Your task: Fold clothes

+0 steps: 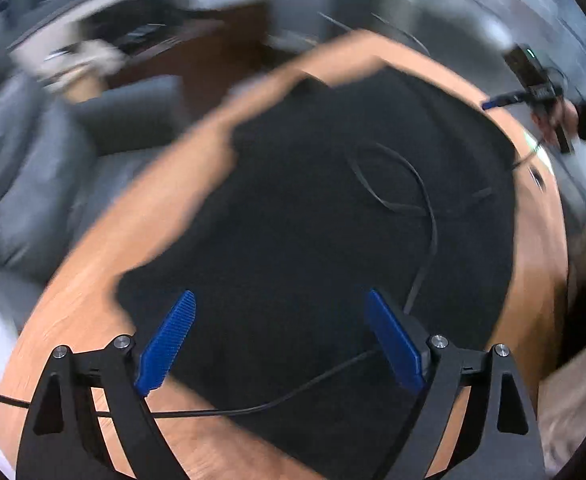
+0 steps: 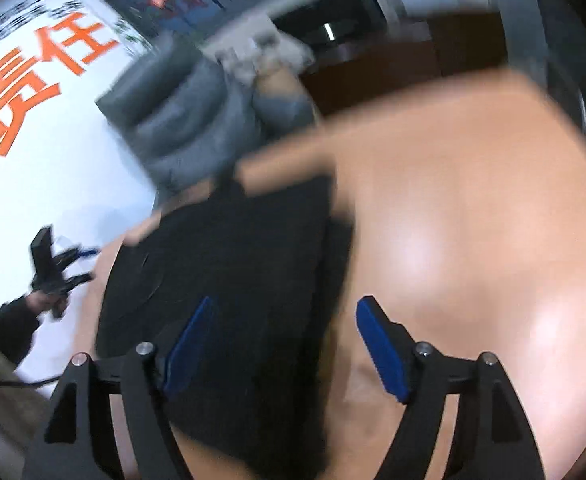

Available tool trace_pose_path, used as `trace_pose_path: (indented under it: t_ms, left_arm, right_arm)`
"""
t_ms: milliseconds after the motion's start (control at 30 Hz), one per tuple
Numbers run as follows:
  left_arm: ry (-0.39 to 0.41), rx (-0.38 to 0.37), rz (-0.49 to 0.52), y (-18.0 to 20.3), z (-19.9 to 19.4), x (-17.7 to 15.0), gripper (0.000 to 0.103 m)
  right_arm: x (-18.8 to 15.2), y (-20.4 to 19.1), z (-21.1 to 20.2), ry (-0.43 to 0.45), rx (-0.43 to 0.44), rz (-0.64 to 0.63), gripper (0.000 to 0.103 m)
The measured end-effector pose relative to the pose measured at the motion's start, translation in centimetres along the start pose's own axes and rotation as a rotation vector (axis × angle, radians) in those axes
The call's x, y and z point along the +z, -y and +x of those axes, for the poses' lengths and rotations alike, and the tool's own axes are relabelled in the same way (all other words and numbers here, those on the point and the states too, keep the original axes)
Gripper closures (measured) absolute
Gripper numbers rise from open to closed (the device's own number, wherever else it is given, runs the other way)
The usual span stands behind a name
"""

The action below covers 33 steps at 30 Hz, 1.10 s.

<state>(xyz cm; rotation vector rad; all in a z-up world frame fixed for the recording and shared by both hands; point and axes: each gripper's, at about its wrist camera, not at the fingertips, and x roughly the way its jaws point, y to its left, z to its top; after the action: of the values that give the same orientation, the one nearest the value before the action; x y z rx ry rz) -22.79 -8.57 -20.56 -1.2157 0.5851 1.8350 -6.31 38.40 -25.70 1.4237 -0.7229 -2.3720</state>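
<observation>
A black garment (image 1: 313,208) lies spread on the light wooden table (image 1: 141,232). It also shows in the right wrist view (image 2: 233,264), where it looks folded into a thicker stack. My left gripper (image 1: 281,308) hangs open and empty above the garment's near edge. My right gripper (image 2: 285,312) is open and empty above the garment's right edge. The right gripper shows small at the far right of the left wrist view (image 1: 489,104), and the left gripper shows small at the left of the right wrist view (image 2: 89,264). Both views are motion-blurred.
A thin black cable (image 1: 425,216) lies across the garment and runs off the table's near side. A grey sofa (image 1: 33,168) stands beyond the table, also in the right wrist view (image 2: 197,120). A white wall with orange characters (image 2: 45,76) is at the left.
</observation>
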Motion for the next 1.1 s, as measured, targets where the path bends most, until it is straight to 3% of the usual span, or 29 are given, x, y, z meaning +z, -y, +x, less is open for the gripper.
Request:
trace_pose_path:
  t_ms: [100, 200, 300, 400, 600, 633, 667, 767, 833, 933, 1100]
  left_arm:
    - [-0.006, -0.079, 0.084, 3.1, 2.0, 1.7, 0.014]
    - [-0.004, -0.089, 0.172, 5.3, 4.0, 3.0, 0.014]
    - [-0.053, -0.136, 0.186, 5.4, 6.3, 2.8, 0.014]
    - [-0.039, -0.165, 0.185, 5.3, 6.8, 2.0, 0.013]
    - [0.003, -0.152, 0.203, 6.5, 6.7, 0.5, 0.008]
    - [-0.001, -0.139, 0.217, 7.1, 7.0, 0.3, 0.004]
    - [0.000, -0.121, 0.233, 7.7, 7.3, 0.1, 0.003]
    - [0.021, -0.112, 0.189, 8.7, 7.5, 0.2, 0.001]
    - [0.040, -0.108, 0.157, 9.9, 7.8, 0.7, 0.001]
    - [0.071, -0.093, 0.122, 13.5, 8.8, 2.3, 0.001]
    - [0.142, -0.088, 0.032, 21.1, 11.5, 6.8, 0.001]
  right_arm:
    - [-5.1, 1.1, 0.2, -0.073, -0.012, 0.063, 0.024]
    - [-7.2, 2.2, 0.7, -0.078, -0.015, 0.137, 0.024]
    - [-7.1, 1.8, 1.7, -0.064, 0.034, 0.149, 0.024]
    - [-7.0, 1.2, 2.7, -0.051, 0.084, 0.157, 0.024]
    - [-6.8, 0.2, 4.8, -0.023, 0.186, 0.174, 0.018]
    - [-6.6, -0.2, 5.3, -0.044, 0.174, 0.162, 0.034]
    - [-6.4, -0.5, 5.9, -0.069, 0.157, 0.147, 0.060]
    - [-5.7, -1.4, 5.4, -0.014, 0.119, 0.132, 0.070]
    - [-4.8, -1.3, 2.8, 0.092, 0.121, 0.136, 0.074]
    - [-2.2, -3.6, -2.4, 0.214, 0.122, 0.000, 0.075]
    - [2.5, -8.0, -8.8, 0.245, 0.141, -0.261, 0.075]
